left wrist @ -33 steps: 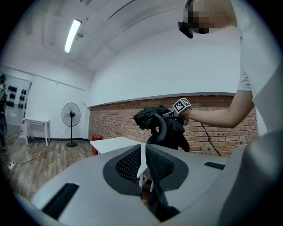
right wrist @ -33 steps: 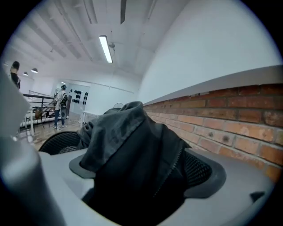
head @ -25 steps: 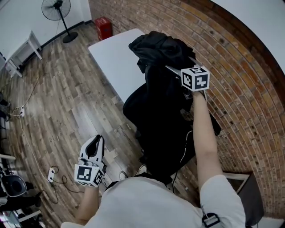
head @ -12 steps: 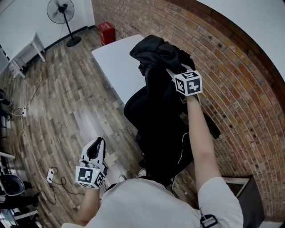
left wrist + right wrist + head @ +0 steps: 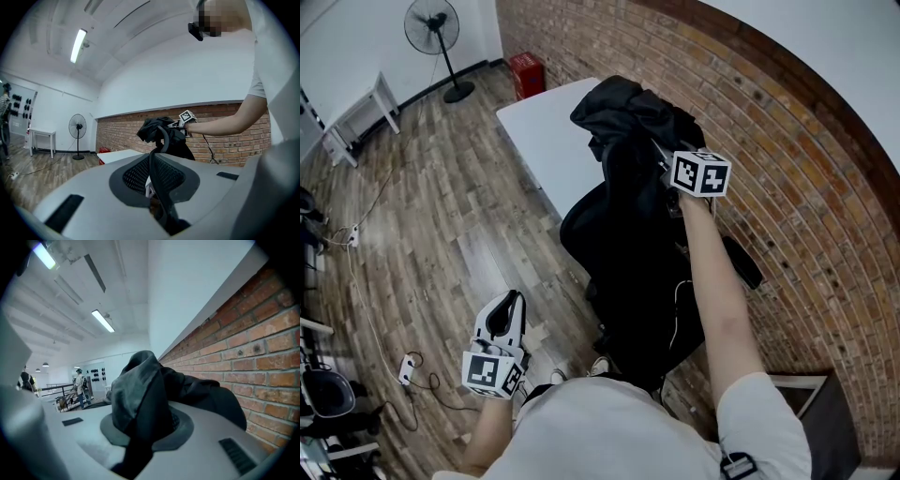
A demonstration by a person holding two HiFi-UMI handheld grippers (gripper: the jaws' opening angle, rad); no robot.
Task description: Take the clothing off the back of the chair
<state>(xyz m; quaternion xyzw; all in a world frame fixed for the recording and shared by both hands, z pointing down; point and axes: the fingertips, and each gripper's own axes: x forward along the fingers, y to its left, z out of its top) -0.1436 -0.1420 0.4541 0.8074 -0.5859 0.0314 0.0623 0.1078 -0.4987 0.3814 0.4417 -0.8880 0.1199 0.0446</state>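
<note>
— Where is the person's left hand-held gripper (image 5: pixel 510 300)?
— Nearest of all, it hangs low at the person's side above the wooden floor (image 5: pixel 441 216). Its jaws are together with nothing between them.
— And the other one?
— The right hand-held gripper (image 5: pixel 660 152) is out at arm's length, at the top of the black chair (image 5: pixel 628 262). Its jaws have just been closing, and a fold of the black clothing (image 5: pixel 623 103) is pinched between them.
— So where does the clothing lie?
— It is bunched over the top of the chair's back, with most of it heaped on the side away from the person.
— What lies beyond the chair?
— A white bench (image 5: pixel 546 131) stands just past it, beside the brick wall (image 5: pixel 787 178). Farther off, a red box (image 5: pixel 525 67) sits against that wall. A standing fan (image 5: pixel 431 26) is near the white wall.
</note>
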